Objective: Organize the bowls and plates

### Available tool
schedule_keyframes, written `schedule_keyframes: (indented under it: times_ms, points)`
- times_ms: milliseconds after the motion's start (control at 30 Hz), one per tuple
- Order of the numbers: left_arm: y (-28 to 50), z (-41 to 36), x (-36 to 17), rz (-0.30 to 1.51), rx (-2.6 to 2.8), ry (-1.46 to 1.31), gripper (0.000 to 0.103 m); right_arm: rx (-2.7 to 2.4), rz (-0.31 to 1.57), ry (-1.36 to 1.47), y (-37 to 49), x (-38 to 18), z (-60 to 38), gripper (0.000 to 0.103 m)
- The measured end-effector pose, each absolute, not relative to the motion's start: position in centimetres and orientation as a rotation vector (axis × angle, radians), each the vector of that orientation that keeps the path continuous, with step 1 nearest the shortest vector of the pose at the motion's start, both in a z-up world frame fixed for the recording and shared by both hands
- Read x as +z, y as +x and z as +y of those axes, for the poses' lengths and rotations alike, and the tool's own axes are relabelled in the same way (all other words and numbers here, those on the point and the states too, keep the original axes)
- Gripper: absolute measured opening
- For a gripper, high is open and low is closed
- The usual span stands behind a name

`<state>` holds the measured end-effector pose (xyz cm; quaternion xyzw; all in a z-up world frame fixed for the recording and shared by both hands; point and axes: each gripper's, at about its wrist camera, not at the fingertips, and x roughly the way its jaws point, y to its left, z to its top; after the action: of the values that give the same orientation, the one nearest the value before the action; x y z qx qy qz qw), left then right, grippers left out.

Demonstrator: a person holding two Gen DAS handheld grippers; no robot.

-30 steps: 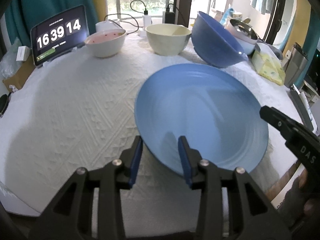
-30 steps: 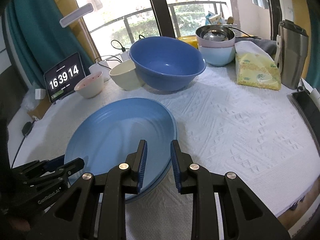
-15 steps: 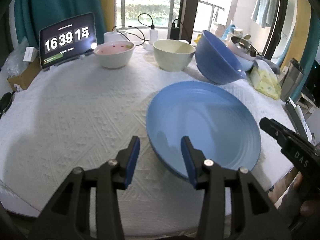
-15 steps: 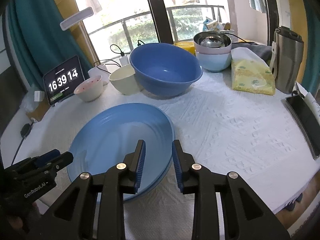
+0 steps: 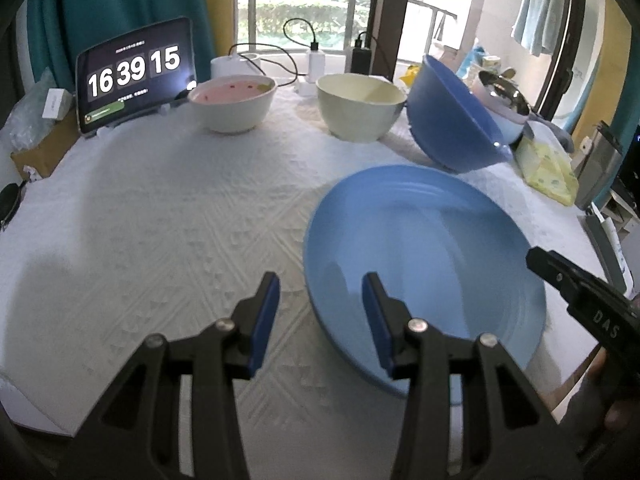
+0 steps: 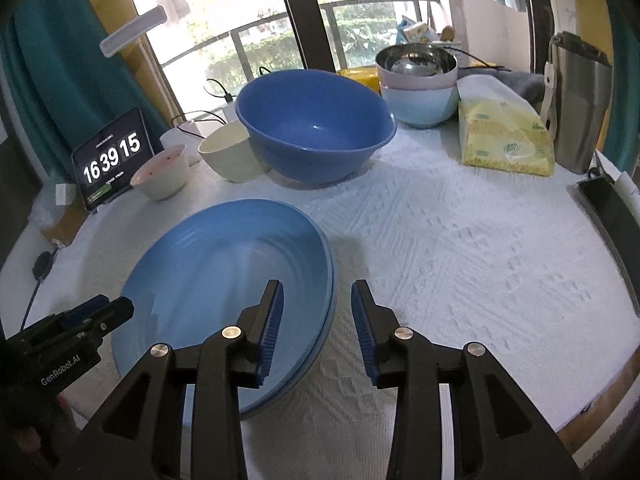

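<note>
left hand-held gripper (image 5: 320,304): jaws apart, empty; right hand-held gripper (image 6: 318,316): jaws opening, empty

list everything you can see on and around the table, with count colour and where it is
plates: two stacked, light blue, near edge of the white tablecloth
mixing bowl: one, dark blue, behind the plates
small bowl: one, cream, left of the dark blue bowl
small bowl: one, white with pink inside, beside the clock
tablet clock: one, black, far left
stacked bowls: three, steel on lilac on pale blue, far right
tissue pack: one, yellow, right
tumbler: one, steel, right edge
chargers and cables: white and black, by the window
left gripper: black with blue pads, open, straddling the plates' near rim
right gripper: black with blue pads, jaws opening, straddling the plates' right rim
</note>
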<state>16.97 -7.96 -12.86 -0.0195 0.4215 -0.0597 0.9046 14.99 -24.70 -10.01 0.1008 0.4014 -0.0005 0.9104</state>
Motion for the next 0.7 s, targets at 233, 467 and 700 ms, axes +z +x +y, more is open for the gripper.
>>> schedule_keyframes:
  times_ms: [233, 467, 700]
  points:
    - [18.7, -7.8, -14.3, 0.918, -0.114, -0.047, 0.045, 0.011, 0.868, 0.241, 16.4, -11.3, -25.0, 0.038]
    - [19.8, -7.9, -15.1, 0.93, -0.176, -0.065, 0.045, 0.04, 0.9, 0.297, 17.1, -12.7, -25.2, 0.037]
    - [19.5, -8.5, -15.1, 0.903, -0.235, -0.044, 0.041, 0.052, 0.891, 0.308, 17.2, -12.8, -24.9, 0.037]
